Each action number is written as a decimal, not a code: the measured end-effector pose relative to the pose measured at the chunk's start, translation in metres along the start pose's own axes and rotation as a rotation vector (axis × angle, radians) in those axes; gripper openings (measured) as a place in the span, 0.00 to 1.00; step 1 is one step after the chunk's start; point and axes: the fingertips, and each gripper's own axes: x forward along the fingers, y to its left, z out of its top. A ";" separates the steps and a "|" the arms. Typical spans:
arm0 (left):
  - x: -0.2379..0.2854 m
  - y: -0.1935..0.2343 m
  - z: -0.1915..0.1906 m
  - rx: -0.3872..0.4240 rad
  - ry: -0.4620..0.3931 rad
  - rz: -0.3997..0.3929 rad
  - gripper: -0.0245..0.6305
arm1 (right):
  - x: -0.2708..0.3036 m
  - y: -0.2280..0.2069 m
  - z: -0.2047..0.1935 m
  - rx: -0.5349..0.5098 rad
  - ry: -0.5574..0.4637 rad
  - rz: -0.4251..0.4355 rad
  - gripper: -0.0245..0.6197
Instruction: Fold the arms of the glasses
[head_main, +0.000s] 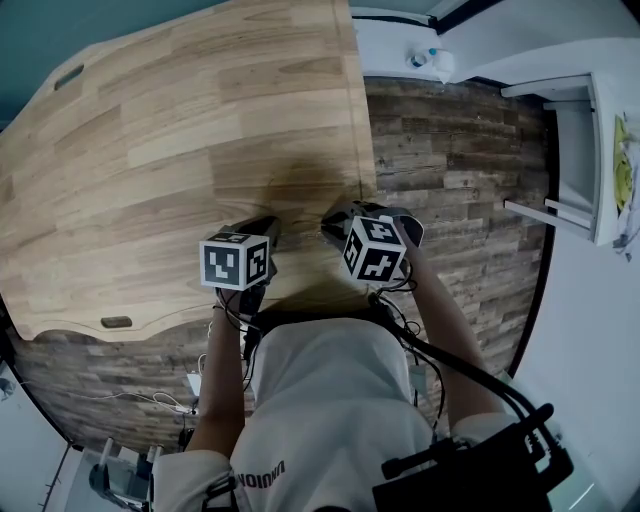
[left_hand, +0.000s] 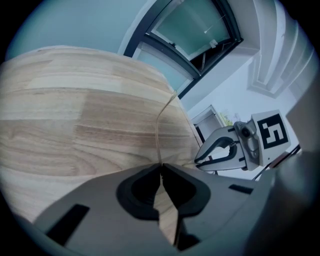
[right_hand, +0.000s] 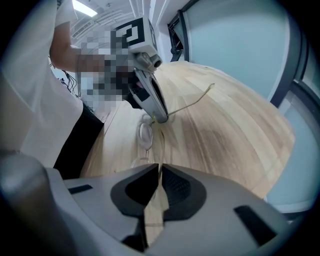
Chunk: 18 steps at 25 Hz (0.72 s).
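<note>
Wooden worktop (head_main: 200, 150) beneath glasses (right_hand: 145, 135) | left hand-held gripper (left_hand: 161, 165) clenched on one arm (left_hand: 158, 125); right hand-held gripper (right_hand: 159, 167) clenched on other arm (right_hand: 162, 145) | risk: opposing twist could bend thin hinge

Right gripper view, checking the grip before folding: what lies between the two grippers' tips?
The glasses span it, from the left gripper to the right gripper; the right gripper view shows this.
</note>
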 end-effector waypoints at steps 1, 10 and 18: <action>-0.001 0.000 0.000 0.000 0.004 -0.007 0.08 | 0.000 0.000 0.000 -0.005 0.003 0.001 0.10; 0.001 -0.005 0.006 -0.012 0.054 -0.064 0.08 | 0.001 0.000 0.002 -0.090 0.059 0.005 0.09; 0.007 -0.011 0.010 0.196 0.140 0.004 0.08 | 0.002 -0.001 0.004 -0.084 0.080 0.042 0.09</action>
